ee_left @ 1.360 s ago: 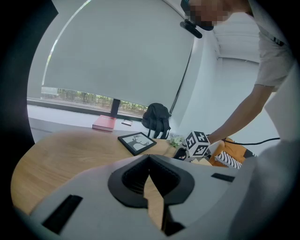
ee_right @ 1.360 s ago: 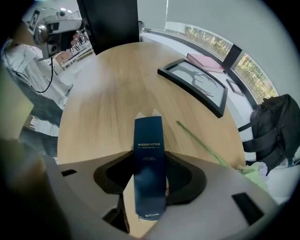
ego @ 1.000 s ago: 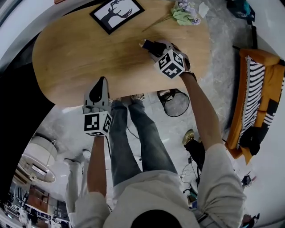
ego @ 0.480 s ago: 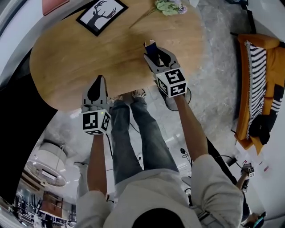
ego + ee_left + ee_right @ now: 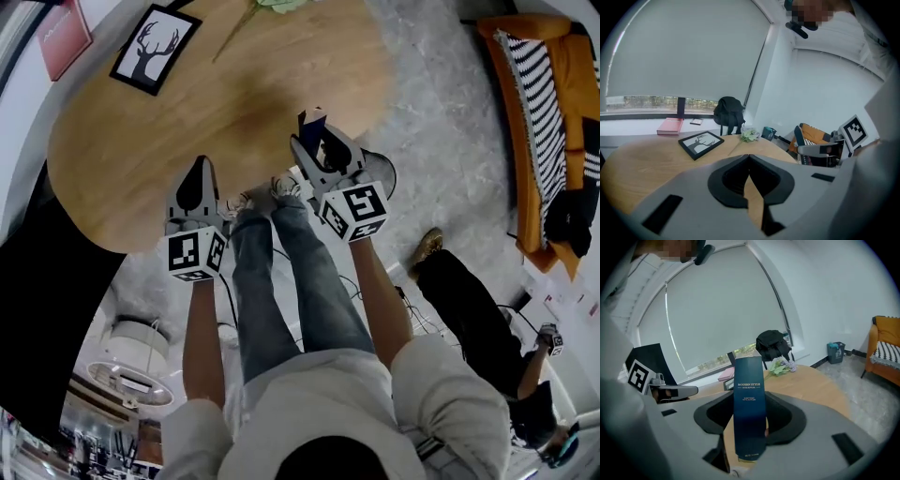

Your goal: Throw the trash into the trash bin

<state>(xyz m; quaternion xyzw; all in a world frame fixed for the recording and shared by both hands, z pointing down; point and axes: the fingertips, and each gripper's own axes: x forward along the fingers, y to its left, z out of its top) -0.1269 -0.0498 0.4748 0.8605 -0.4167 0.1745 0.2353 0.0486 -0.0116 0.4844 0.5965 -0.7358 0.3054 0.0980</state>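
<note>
While the right gripper (image 5: 317, 141) jaws clamp the blue box (image 5: 749, 399) by its lower end over the worktop (image 5: 141, 159) edge, it could tip or slip early and miss the half-hidden bin (image 5: 380, 169) below. Left gripper (image 5: 198, 171) jaws are pressed together, empty.

The table (image 5: 169, 141) was made of smooth, light wood. The blue box (image 5: 749, 404) was made of smooth, slightly shiny card. The floor (image 5: 441, 141) was laid in speckled grey stone.
</note>
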